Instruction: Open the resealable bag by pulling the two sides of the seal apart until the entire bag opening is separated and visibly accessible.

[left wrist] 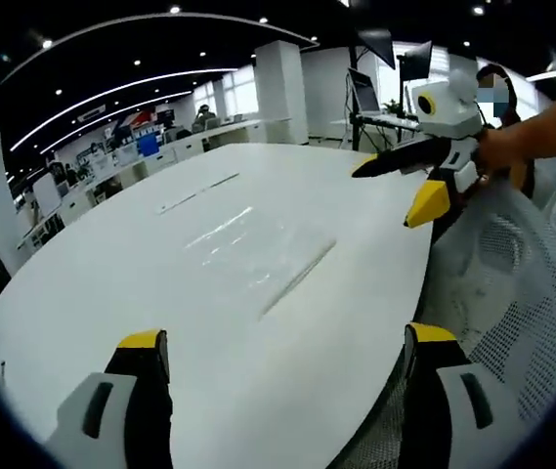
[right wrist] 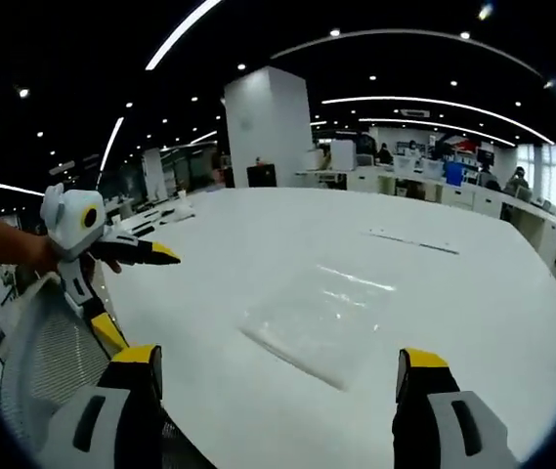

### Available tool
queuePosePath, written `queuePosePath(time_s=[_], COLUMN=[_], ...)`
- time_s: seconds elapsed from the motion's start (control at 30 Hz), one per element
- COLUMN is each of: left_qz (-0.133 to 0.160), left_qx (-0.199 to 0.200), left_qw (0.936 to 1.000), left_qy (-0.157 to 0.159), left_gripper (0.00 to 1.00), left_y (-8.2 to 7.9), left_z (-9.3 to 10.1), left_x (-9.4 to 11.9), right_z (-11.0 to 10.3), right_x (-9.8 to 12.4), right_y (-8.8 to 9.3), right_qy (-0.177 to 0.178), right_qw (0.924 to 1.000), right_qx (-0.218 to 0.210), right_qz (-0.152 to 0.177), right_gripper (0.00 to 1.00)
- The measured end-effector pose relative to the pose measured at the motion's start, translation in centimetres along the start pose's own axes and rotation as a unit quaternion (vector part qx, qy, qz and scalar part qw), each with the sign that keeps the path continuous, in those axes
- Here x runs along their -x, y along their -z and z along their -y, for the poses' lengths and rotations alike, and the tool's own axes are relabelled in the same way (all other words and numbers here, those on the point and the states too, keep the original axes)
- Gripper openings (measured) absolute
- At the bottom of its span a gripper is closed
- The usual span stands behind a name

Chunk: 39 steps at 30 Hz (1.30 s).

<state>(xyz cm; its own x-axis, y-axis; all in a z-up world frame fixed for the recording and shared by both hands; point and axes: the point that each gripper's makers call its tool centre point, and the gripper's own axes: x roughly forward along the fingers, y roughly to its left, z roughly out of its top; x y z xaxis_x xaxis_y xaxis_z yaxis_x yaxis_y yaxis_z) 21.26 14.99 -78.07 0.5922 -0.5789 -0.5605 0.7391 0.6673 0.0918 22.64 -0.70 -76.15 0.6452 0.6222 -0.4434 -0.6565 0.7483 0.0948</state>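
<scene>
left gripper view: left tool [left wrist: 282, 357] at the bottom, spread, empty. resealable bag [left wrist: 248, 249] flat at centre on the white surface [left wrist: 111, 293]; right tool [left wrist: 400, 186] upper right, spread. right gripper view: right tool [right wrist: 278, 376] at the bottom, spread, empty; bag [right wrist: 317, 322] at centre. risks: clear film hard to pinch, both seal sides caught together.

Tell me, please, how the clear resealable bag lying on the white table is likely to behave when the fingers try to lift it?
The bag lies completely flat and looks thin, so it is probably floppy and very light. Its glossy film on the smooth white table suggests it may slide instead of lifting. The seal edge looks slightly thicker, likely the easiest place to pinch.
</scene>
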Motion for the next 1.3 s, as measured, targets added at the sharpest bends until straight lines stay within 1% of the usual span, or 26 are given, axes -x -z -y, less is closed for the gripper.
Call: queuePosePath(time_s=[0.03, 0.07, 0.13, 0.17, 0.2, 0.23, 0.27, 0.33, 0.43, 0.53, 0.57, 0.67, 0.73, 0.77, 0.83, 0.87, 0.93, 1.03, 1.07, 1.13, 1.2, 1.23, 1.27, 1.3], left_qz=[-0.003, -0.003, -0.003, -0.002, -0.005, -0.008, -0.007, -0.002, -0.011, -0.006, -0.006, -0.002, 0.017, 0.019, 0.018, 0.013, 0.008, 0.013, 0.018, 0.019, 0.018, 0.020, 0.015, 0.010], left_qx=[-0.007, -0.006, 0.005, 0.013, 0.018, 0.017, 0.016, 0.011, -0.002, 0.003, 0.004, 0.001, -0.013, -0.011, -0.007, -0.003, 0.010, 0.004, 0.008, 0.013, 0.013, 0.012, 0.012, 0.003], left_qw=[1.0000, 1.0000, 0.9999, 0.9998, 0.9997, 0.9996, 0.9996, 0.9996, 0.9997, 0.9997, 0.9997, 0.9994, 0.9989, 0.9989, 0.9988, 0.9989, 0.9992, 0.9991, 0.9988, 0.9985, 0.9984, 0.9984, 0.9985, 0.9987], left_qy=[-0.004, -0.005, -0.011, -0.014, -0.017, -0.021, -0.023, -0.027, -0.023, -0.023, -0.024, -0.034, -0.041, -0.042, -0.045, -0.045, -0.038, -0.041, -0.044, -0.050, -0.052, -0.052, -0.051, -0.050], left_gripper=[0.99, 0.99, 0.99, 0.98, 0.98, 0.98, 0.98, 0.97, 0.97, 0.94, 0.93, 0.91, 0.88, 0.87, 0.87, 0.87, 0.87, 0.87, 0.86, 0.86, 0.86, 0.86, 0.86, 0.85], left_y=[0.5, 0.9, 1.7, 1.9, 2.3, 2.4, 2.4, 2.4, 3.0, 3.0, 2.9, 2.7, 1.8, 1.8, 1.9, 2.2, 2.4, 2.1, 2.0, 1.9, 1.8, 1.8, 1.9, 2.1], left_z=[0.0, 0.1, 0.0, 0.0, -0.1, -0.2, -0.2, -0.1, 0.2, 0.1, 0.1, -0.4, -0.7, -0.8, -0.9, -0.9, -0.7, -1.0, -1.2, -1.5, -1.6, -1.4, -1.2, -1.1], left_x=[0.2, 0.3, 0.6, 0.7, 0.7, 0.6, 0.5, 0.1, -0.1, 0.1, 0.1, 0.3, 0.5, 0.7, 0.6, 0.6, 0.4, 0.4, 0.5, 0.4, 0.1, 0.1, 0.0, 0.0], right_z=[-0.1, -0.1, -0.1, 0.1, 0.4, 0.4, 0.3, 0.8, 1.1, 0.8, 0.6, 0.3, 0.2, 0.3, 0.5, 0.7, 1.3, 1.5, 1.5, 1.7, 2.3, 2.7, 2.9, 2.8], right_x=[0.0, -0.1, -0.4, -0.5, -0.6, -0.7, -0.7, -0.6, -0.5, -0.6, -0.6, -0.7, -0.8, -0.8, -0.7, -0.7, -0.7, -0.8, -0.8, -0.7, -0.6, -0.6, -0.5, -0.4], right_y=[0.3, 0.7, 1.2, 1.4, 1.4, 1.3, 1.2, 1.3, 1.7, 2.1, 2.6, 3.1, 3.3, 3.3, 3.4, 3.6, 4.1, 4.0, 3.9, 4.0, 4.0, 4.0, 4.1, 4.4], right_qy=[0.003, 0.008, 0.014, 0.018, 0.025, 0.027, 0.027, 0.034, 0.040, 0.037, 0.034, 0.026, 0.024, 0.024, 0.028, 0.030, 0.038, 0.042, 0.045, 0.048, 0.053, 0.057, 0.061, 0.061], right_qw=[1.0000, 1.0000, 0.9999, 0.9996, 0.9985, 0.9980, 0.9983, 0.9989, 0.9990, 0.9989, 0.9987, 0.9982, 0.9981, 0.9980, 0.9980, 0.9979, 0.9972, 0.9971, 0.9970, 0.9969, 0.9965, 0.9964, 0.9962, 0.9960], right_qx=[0.003, 0.004, 0.006, 0.018, 0.047, 0.057, 0.051, 0.033, 0.016, 0.020, 0.023, 0.030, 0.029, 0.027, 0.026, 0.023, 0.014, 0.006, 0.009, 0.010, 0.009, 0.001, -0.009, -0.020], right_qz=[0.001, -0.001, -0.003, -0.009, -0.015, -0.011, -0.009, -0.007, -0.012, -0.019, -0.030, -0.044, -0.049, -0.051, -0.051, -0.053, -0.062, -0.064, -0.063, -0.062, -0.064, -0.062, -0.060, -0.063], right_gripper=[1.00, 1.00, 1.00, 1.00, 1.00, 1.00, 1.00, 1.00, 1.00, 1.00, 1.00, 1.00, 1.00, 0.99, 0.98, 0.98, 0.99, 1.00, 1.00, 1.00, 1.00, 0.99, 0.99, 0.99])
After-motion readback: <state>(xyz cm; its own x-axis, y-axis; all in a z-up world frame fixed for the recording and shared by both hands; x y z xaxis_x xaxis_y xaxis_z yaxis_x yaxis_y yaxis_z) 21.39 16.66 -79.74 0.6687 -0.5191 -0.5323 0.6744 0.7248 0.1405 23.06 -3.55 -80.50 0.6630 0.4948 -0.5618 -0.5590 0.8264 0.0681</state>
